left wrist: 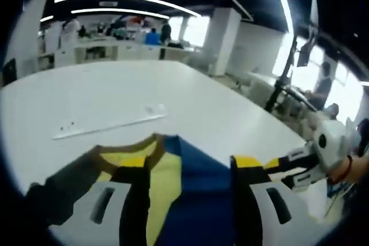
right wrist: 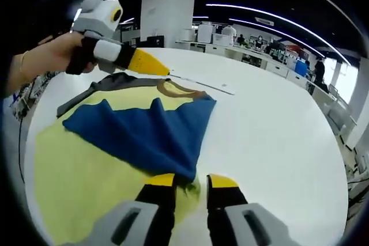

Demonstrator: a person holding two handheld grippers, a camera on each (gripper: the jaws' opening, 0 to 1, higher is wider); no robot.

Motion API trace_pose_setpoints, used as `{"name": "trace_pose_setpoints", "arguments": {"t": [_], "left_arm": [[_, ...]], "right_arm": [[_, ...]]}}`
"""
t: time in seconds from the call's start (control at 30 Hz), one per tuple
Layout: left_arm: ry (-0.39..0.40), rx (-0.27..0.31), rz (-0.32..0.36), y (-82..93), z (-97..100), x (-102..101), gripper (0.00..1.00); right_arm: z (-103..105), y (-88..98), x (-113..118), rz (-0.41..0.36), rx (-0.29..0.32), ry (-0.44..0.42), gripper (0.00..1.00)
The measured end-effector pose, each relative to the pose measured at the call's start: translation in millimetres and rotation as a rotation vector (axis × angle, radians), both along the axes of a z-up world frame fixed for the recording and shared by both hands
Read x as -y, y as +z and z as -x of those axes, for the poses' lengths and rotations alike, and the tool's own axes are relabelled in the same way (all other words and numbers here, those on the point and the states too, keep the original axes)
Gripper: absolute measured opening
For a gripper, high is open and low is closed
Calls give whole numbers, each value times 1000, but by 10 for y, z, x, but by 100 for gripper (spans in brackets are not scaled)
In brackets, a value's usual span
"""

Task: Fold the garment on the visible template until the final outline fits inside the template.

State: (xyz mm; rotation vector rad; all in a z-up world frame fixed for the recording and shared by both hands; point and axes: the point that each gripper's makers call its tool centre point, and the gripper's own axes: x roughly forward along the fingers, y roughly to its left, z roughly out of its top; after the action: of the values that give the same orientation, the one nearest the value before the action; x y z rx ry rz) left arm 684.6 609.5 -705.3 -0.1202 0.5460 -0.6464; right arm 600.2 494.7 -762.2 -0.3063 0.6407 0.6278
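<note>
Yellow-tipped jaws of the right gripper (right wrist: 188, 181) stood nearest the lens in the right gripper view, a narrow gap between them, with the lower corner of the garment's blue panel reaching down to that gap; whether cloth was actually pinched there could not be told. That garment (right wrist: 109, 142), a yellow shirt with a blue section, a dark sleeve and a tan neckband, lay on the white table (right wrist: 277, 136), and the blue part was already turned over onto the yellow body in a slanted flap. So the folding looked partly done at best: one layer had gone across, the yellow body below it was spread wide, the dark sleeve stuck out to the side, and no compact outline was reached. No template outline could be made out under the cloth; a pale strip (left wrist: 109, 126) lay on the table beyond the collar. In the left gripper view, the left gripper (left wrist: 184, 172) had its jaws set well apart with blue and yellow cloth between and over them, but its grip was likewise unclear. Seen from the right gripper view, a hand (right wrist: 49, 57) held that left gripper low over the dark sleeve near the collar, its yellow tip pointing toward the neckband.
</note>
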Motion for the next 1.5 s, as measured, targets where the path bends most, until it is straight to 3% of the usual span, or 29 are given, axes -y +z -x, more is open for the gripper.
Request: {"name": "trace_pose_setpoints", "arguments": {"t": [0.27, 0.33, 0.5, 0.67, 0.7, 1.03, 1.2, 1.4, 1.5], "left_arm": [[-5, -56, -45, -339, -128, 70, 46], [-11, -94, -38, -427, -97, 117, 43], [-29, -78, -66, -493, -132, 181, 38], [-75, -116, -92, -593, -123, 243, 28], [-77, -95, -101, -574, -152, 246, 27], [-136, -92, -166, -553, -149, 285, 23], [-109, -125, -101, -535, -157, 306, 15], [-106, -132, -124, -581, -184, 255, 14], [-121, -122, -133, -590, -195, 240, 4]], "right_arm": [[-22, -16, -2, -9, -5, -11, 16], [-31, -46, -3, -14, -23, -28, 16], [-27, -49, -52, -13, -13, -34, 15], [-16, -38, -71, 13, 8, -22, 14], [-6, -37, -76, 18, 9, -22, 13], [-7, -8, -73, 57, 37, -12, 12], [-7, 1, -68, 64, 47, -6, 11], [-13, 14, -55, 79, 63, 9, 7], [-11, 19, -63, 74, 63, 13, 5]]}}
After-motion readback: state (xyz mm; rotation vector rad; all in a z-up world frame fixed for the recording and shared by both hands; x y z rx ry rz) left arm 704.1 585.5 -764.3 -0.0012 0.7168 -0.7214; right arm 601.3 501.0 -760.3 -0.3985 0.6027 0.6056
